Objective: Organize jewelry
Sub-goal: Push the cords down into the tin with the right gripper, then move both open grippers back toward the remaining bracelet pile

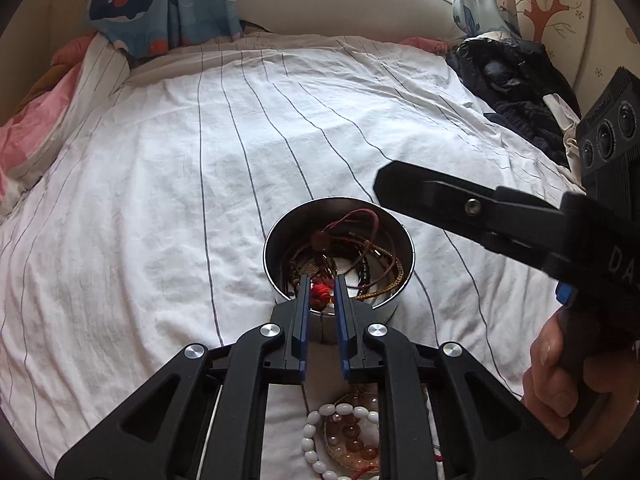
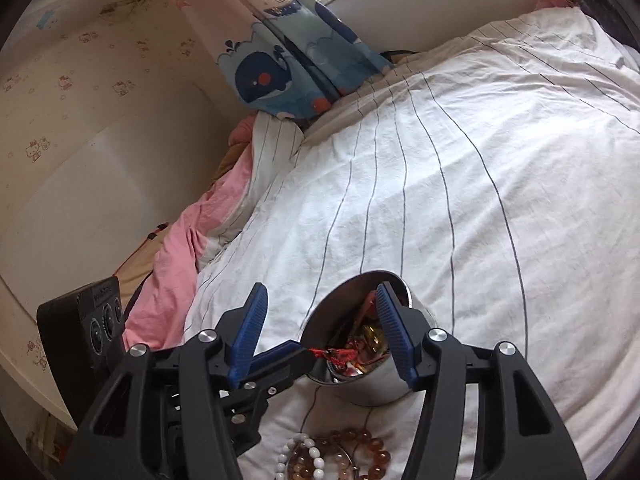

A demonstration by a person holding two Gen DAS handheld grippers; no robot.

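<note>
A round steel bowl (image 1: 280, 236) stands on the striped bedsheet and holds several cord bracelets (image 1: 362, 248). My left gripper (image 1: 322, 286) reaches over the bowl's near rim and is shut on a red knotted cord piece (image 1: 320, 291). My right gripper (image 2: 320, 312) is open and empty, hovering above the bowl (image 2: 374, 388); the left gripper's fingertips (image 2: 296, 354) show there holding the red cord (image 2: 340, 358). A white bead bracelet (image 1: 316, 440) and an amber bead bracelet (image 1: 356, 444) lie on the sheet below my left gripper. They also show in the right wrist view: the white one (image 2: 298, 452), the amber one (image 2: 372, 452).
The white striped sheet (image 1: 200, 160) spreads far beyond the bowl. A pink blanket (image 1: 20, 136) lies at the left edge, dark clothes (image 1: 516, 92) at the far right, whale-print curtains (image 1: 160, 4) at the back.
</note>
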